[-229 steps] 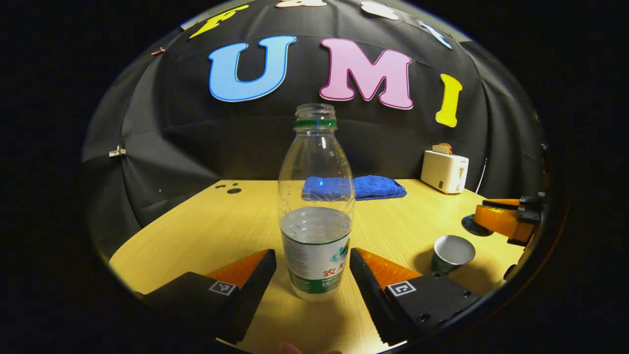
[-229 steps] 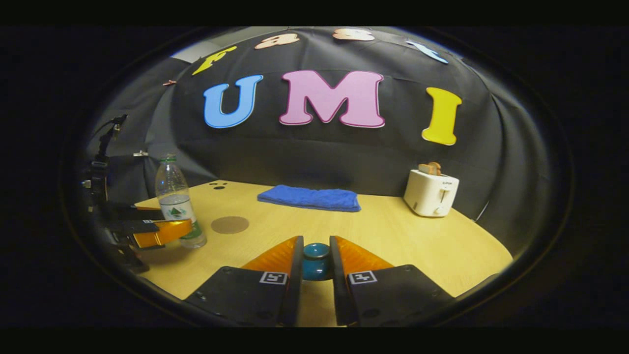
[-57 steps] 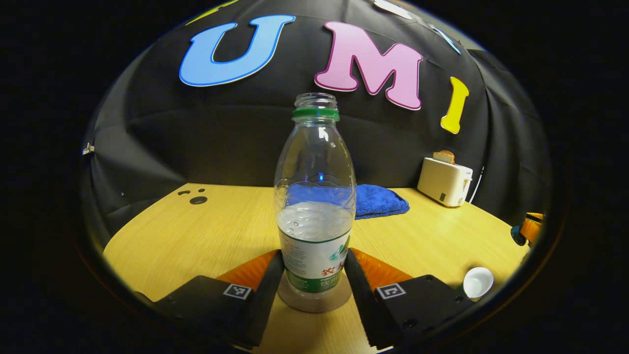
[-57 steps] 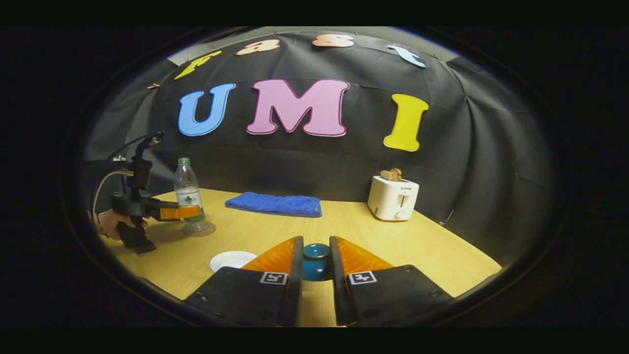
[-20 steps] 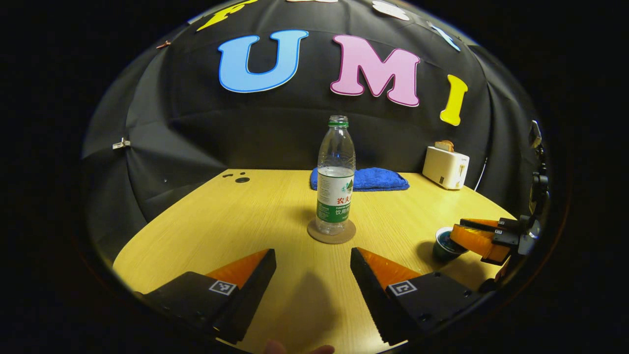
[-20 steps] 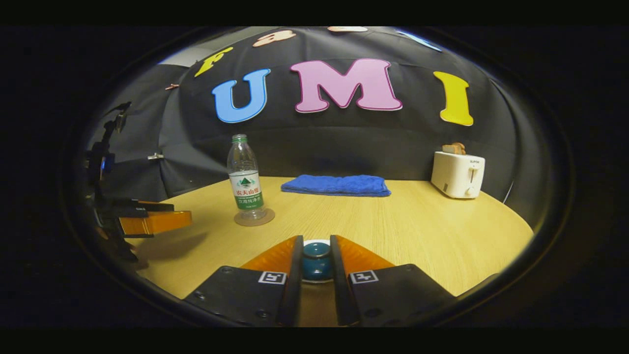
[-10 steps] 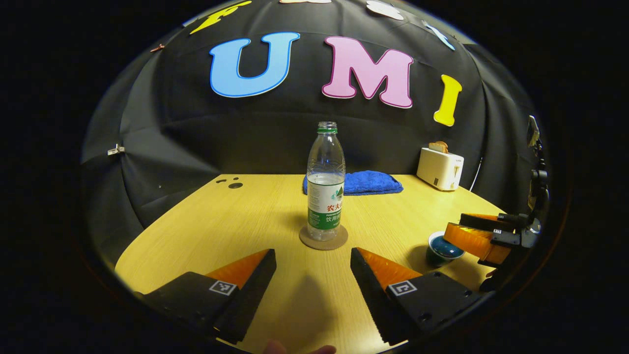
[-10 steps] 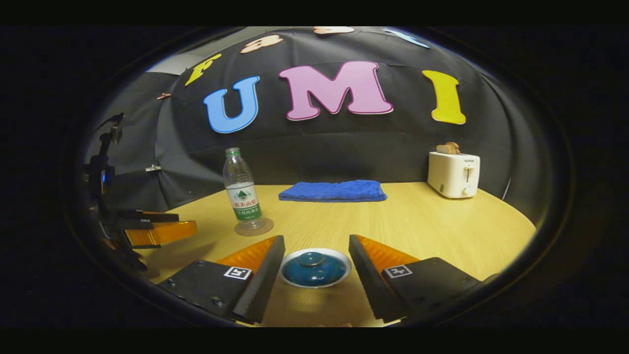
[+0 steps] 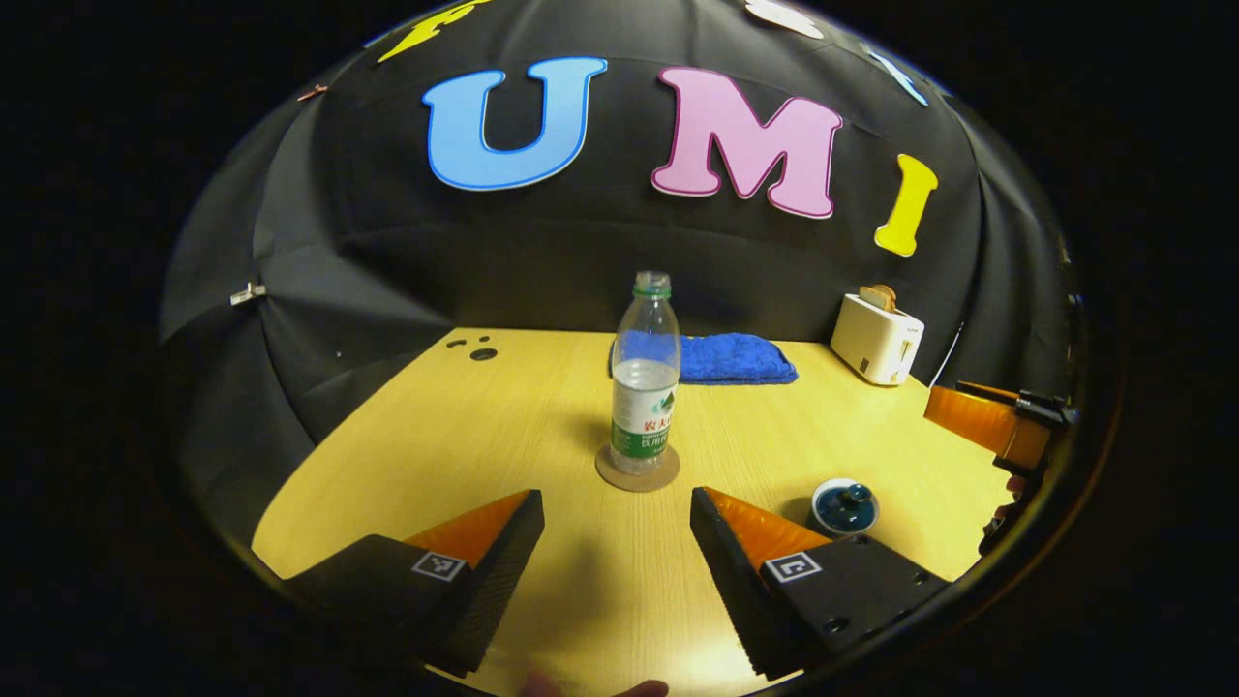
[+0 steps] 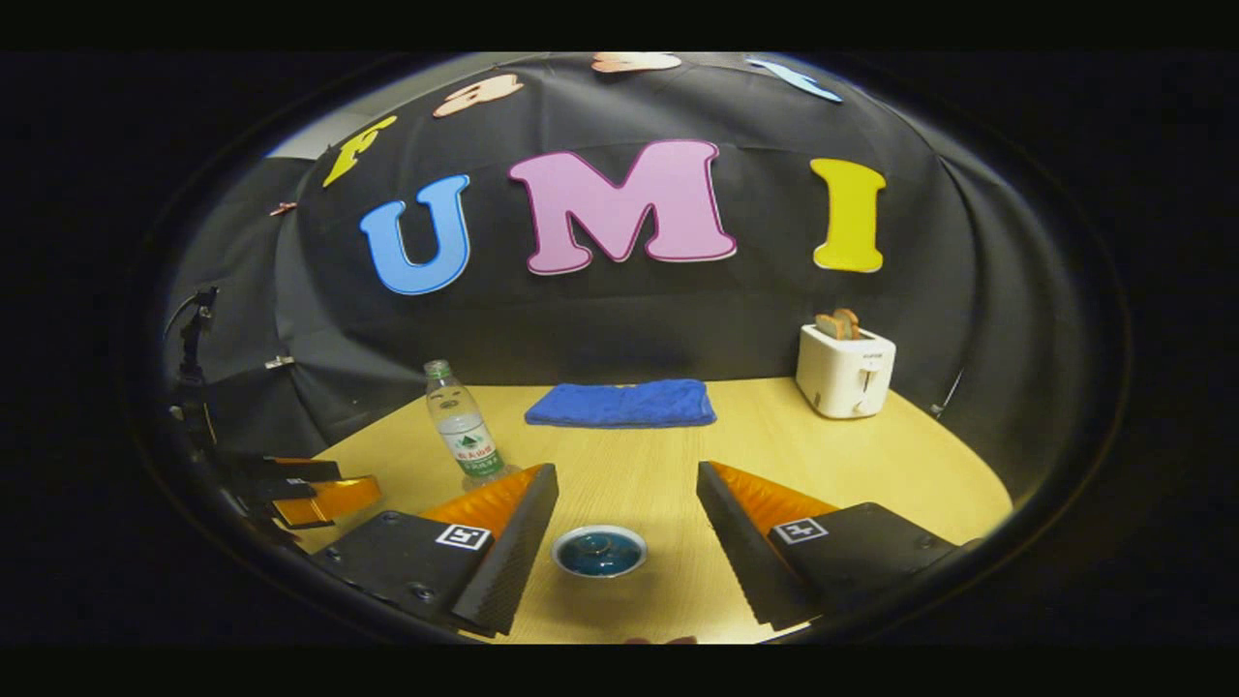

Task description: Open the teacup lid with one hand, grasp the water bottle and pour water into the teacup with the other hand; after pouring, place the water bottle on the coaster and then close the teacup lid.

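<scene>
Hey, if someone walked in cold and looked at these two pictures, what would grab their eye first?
Probably the water bottle, standing upright on a round coaster in the middle of the wooden table. Next, the lidded teacup on the table between the open fingers of the right gripper. At the back lie a blue towel and a white toaster.

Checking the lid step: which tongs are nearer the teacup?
Right. The right tongs straddle the teacup, open; the left tongs sit off to its side, facing the bottle.
</scene>
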{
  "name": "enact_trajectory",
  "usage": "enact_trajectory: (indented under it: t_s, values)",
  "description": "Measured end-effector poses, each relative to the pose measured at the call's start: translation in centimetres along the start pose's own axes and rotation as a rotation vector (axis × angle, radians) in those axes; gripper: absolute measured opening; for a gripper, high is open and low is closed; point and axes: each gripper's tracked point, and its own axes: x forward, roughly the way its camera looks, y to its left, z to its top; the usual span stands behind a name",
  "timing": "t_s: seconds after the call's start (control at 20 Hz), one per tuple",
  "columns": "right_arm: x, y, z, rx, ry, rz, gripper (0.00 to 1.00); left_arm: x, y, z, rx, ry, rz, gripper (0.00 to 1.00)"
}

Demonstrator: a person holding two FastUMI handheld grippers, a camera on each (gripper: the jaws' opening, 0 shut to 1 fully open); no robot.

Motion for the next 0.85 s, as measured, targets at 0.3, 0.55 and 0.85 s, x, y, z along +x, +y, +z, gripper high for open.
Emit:
enact_trajectory:
  t_s: [0.3, 0.55, 0.85]
  values:
    - [-4.5, 0.1, 5.5, -0.024, 0.058, -0.067, 0.90, -3.8, -0.2, 5.2, 0.034, -0.012, -0.025, 0.96]
    - [-7.9, 1.3, 7.7, -0.027, 0.051, -0.088, 0.90, -6.5, -0.4, 7.2, 0.078, -0.027, -0.054, 0.96]
    - [-10.6, 2.9, 8.6, 0.011, 0.027, -0.095, 0.90, -7.4, -0.6, 6.6, 0.093, -0.016, -0.097, 0.96]
